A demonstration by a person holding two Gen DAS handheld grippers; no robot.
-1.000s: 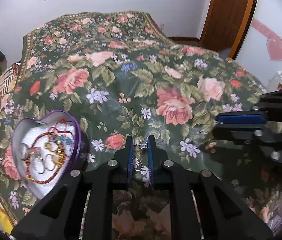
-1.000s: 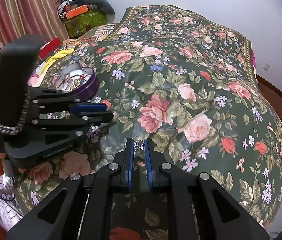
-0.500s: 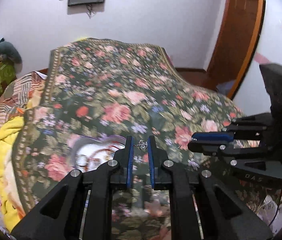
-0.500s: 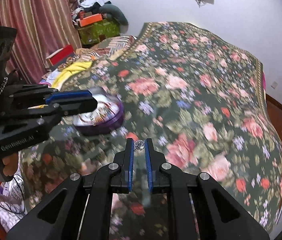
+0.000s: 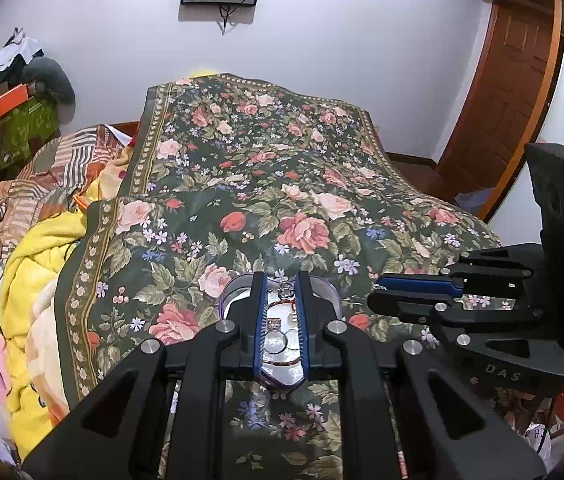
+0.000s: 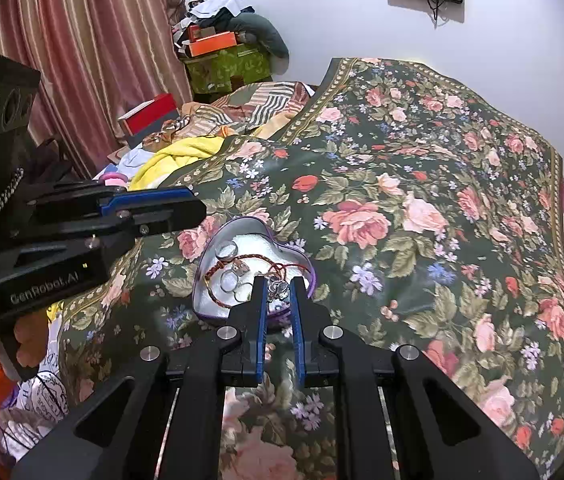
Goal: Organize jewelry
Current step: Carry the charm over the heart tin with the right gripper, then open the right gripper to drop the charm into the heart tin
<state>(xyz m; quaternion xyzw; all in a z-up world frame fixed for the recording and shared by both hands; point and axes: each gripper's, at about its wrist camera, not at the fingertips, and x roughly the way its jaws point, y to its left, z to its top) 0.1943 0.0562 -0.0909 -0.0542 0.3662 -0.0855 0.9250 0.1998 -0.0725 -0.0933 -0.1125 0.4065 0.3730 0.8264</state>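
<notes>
A purple heart-shaped tin (image 6: 206, 276) with a white lining lies on the floral bedspread and holds red cord bracelets and rings. In the left wrist view the tin (image 5: 234, 284) sits right behind my left gripper (image 5: 281, 286), which is shut on a small silver earring (image 5: 284, 289) above the tin. My right gripper (image 6: 279, 285) is shut on another small silver earring (image 6: 278, 288) over the tin's near rim. Each gripper shows from the side in the other's view, the right one (image 5: 414, 296) and the left one (image 6: 154, 212).
The floral bedspread (image 6: 402, 200) covers the bed. Yellow and striped blankets (image 5: 34, 248) are piled at the left. Boxes and clothes (image 6: 222, 56) are stacked by the curtain. A wooden door (image 5: 510, 92) stands at the right.
Both grippers have lifted and swung toward the tin, each still holding its earring. The tin now lies directly under both sets of fingertips instead of off to the left.
</notes>
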